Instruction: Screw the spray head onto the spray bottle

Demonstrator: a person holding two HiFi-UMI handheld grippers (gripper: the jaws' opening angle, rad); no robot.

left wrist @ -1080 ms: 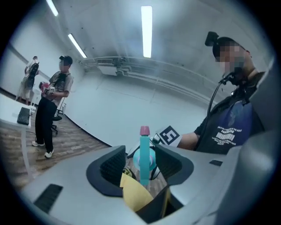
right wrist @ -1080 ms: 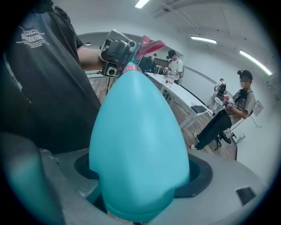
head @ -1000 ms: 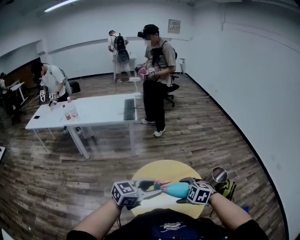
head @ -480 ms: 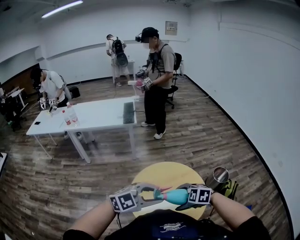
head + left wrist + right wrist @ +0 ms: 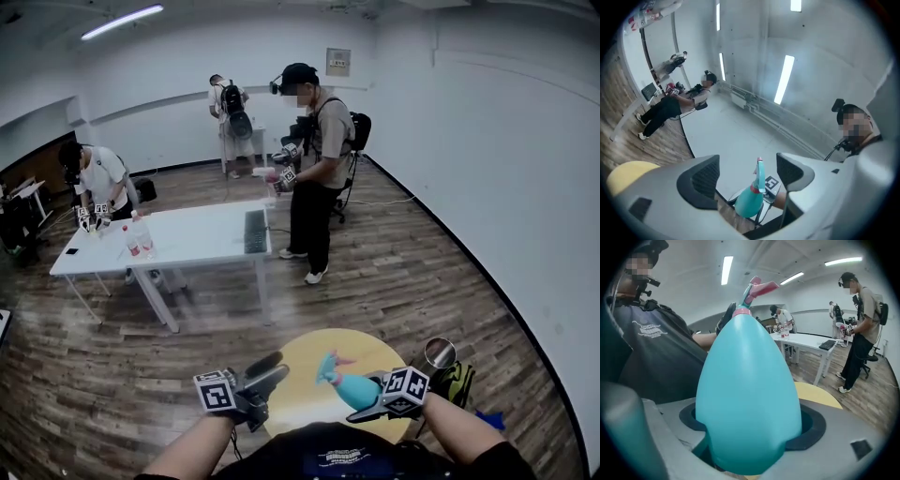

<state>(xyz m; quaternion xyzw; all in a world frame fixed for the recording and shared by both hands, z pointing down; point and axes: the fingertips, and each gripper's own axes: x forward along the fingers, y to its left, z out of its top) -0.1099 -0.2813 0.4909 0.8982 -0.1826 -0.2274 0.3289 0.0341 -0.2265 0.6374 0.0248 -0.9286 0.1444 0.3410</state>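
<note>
**Head view.** We see the right gripper (image 5: 367, 401) clamped on the wide base of the teal spray bottle (image 5: 356, 388), low and right of centre, above the near edge of the round yellow table (image 5: 302, 349). The bottle's long axis runs from the gripper up and to the left, and the spray head (image 5: 328, 360) sits on the neck at the far-left end. The left gripper (image 5: 269, 367) hangs to the left, clear of the bottle, with its tips aimed far and right.

**Left gripper view.** We find the two dark pads (image 5: 704, 177) spread wide, having just been opening. Nothing lies between them. The bottle shows beyond the gap, its neck upward in this picture and its body below in the other gripper.

**Right gripper view.** Both jaws press on the bottle's rounded body. The long axis leads away from the camera, and the spray head's pink tip points right.
</note>
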